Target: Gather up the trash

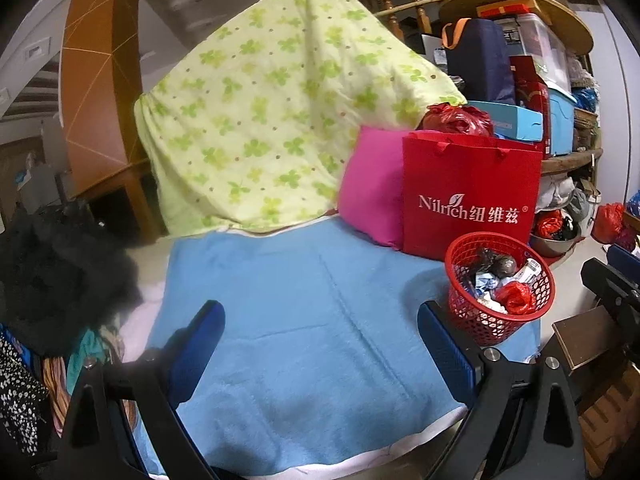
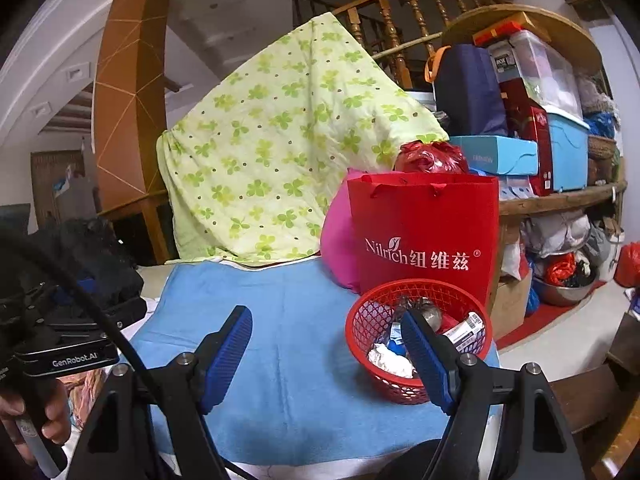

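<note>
Red mesh basket sat at right edge of blue towel, holding crumpled trash: wrappers, red plastic, paper. Red paper bag stood just behind basket, pink cushion beside it, green floral quilt draped further back. Left gripper jaws apart, empty, above towel. Right gripper jaws wide apart, empty, one finger in front of basket.

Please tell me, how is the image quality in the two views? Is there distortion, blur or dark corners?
Left wrist view: strong fisheye bending, black corners, the red basket fairly sharp, the blue towel soft with dim shadow near the open left claw. Right wrist view: same curved edges, the bag print readable, dark blur at the left edge.
</note>
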Available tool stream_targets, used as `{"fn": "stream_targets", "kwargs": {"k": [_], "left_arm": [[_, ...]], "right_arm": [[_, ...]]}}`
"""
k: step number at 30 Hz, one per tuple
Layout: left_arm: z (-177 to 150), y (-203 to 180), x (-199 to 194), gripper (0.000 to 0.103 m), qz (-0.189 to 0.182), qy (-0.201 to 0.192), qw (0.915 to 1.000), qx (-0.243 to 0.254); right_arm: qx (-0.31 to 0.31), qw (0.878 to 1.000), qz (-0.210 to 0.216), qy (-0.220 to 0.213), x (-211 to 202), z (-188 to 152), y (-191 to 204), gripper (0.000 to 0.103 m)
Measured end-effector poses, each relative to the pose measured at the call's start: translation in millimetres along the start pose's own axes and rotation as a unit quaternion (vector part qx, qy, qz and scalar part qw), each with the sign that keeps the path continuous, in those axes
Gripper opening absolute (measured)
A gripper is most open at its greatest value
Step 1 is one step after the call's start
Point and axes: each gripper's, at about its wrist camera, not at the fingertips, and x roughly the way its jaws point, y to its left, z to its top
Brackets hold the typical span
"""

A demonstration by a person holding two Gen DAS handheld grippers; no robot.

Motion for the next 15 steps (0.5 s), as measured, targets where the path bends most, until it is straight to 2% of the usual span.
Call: {"fn": "stream_targets", "kwargs": {"k": [15], "left_arm": [[-12.1,24.9,-4.2,0.097,0.038,0.029,0.9987,-0.016]], "right_arm": [[-0.015,1.0,0.004,0.026,2.0,-1.8,19.7,0.08]]}}
